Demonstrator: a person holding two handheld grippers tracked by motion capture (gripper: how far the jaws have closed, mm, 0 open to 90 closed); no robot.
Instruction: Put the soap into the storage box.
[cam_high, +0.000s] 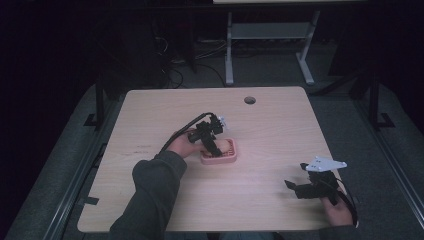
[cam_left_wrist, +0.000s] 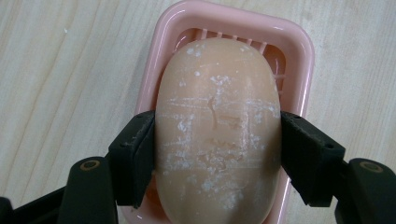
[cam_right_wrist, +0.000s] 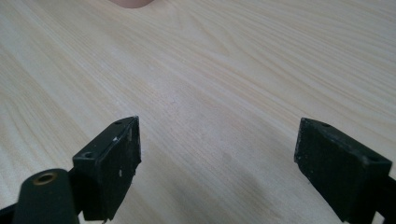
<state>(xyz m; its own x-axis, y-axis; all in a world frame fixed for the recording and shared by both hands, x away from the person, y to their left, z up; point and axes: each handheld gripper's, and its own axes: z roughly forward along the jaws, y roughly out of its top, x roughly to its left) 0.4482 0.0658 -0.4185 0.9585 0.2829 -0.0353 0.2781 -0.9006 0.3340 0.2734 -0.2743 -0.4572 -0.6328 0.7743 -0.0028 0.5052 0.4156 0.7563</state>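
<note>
Soap bar (cam_left_wrist: 217, 126) lies lengthwise along pink dish (cam_left_wrist: 299, 51), gripped across by left tool (cam_left_wrist: 217, 158).

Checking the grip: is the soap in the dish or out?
In: the soap lies over the pink dish, left gripper fingers pressing its sides.

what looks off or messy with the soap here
The soap, clamped in the left gripper over the pink dish, has white scuffs and flecks across its top. Nothing is spilled on the table.
</note>
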